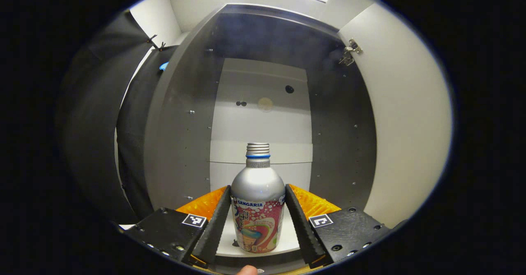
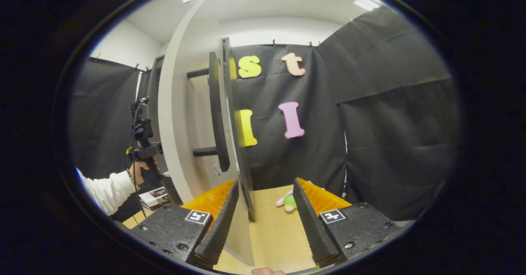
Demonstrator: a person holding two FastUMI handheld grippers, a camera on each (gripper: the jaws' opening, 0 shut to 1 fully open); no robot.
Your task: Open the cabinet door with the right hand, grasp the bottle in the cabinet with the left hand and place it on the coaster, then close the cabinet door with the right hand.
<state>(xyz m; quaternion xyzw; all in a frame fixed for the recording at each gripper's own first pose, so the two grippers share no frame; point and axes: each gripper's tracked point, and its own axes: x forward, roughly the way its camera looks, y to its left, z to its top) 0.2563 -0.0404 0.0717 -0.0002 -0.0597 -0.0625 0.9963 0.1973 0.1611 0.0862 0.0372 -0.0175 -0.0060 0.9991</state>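
Observation:
The bottle (image 1: pixel 258 209), silver with a screw cap and a colourful label, stands upright on the white shelf (image 1: pixel 289 238) inside the grey cabinet (image 1: pixel 181 135). My left gripper (image 1: pixel 258 188) is open, with one finger on each side of the bottle's body and close to it. The white cabinet door (image 1: pixel 404 135) is swung open at the right. In the right gripper view, the door (image 2: pixel 181 123) is seen edge-on with its black handle (image 2: pixel 215 114). My right gripper (image 2: pixel 265 182) is open, and the handle's dark lower end sits just inside its left finger (image 2: pixel 222 213).
A metal hinge (image 1: pixel 349 53) sits at the door's top. In the right gripper view a hand in a white sleeve (image 2: pixel 107 188) holds the other gripper (image 2: pixel 144 143) at the cabinet. A small green and pink toy (image 2: pixel 288 201) and stacked books (image 2: pixel 154 197) lie on the wooden table (image 2: pixel 275 234).

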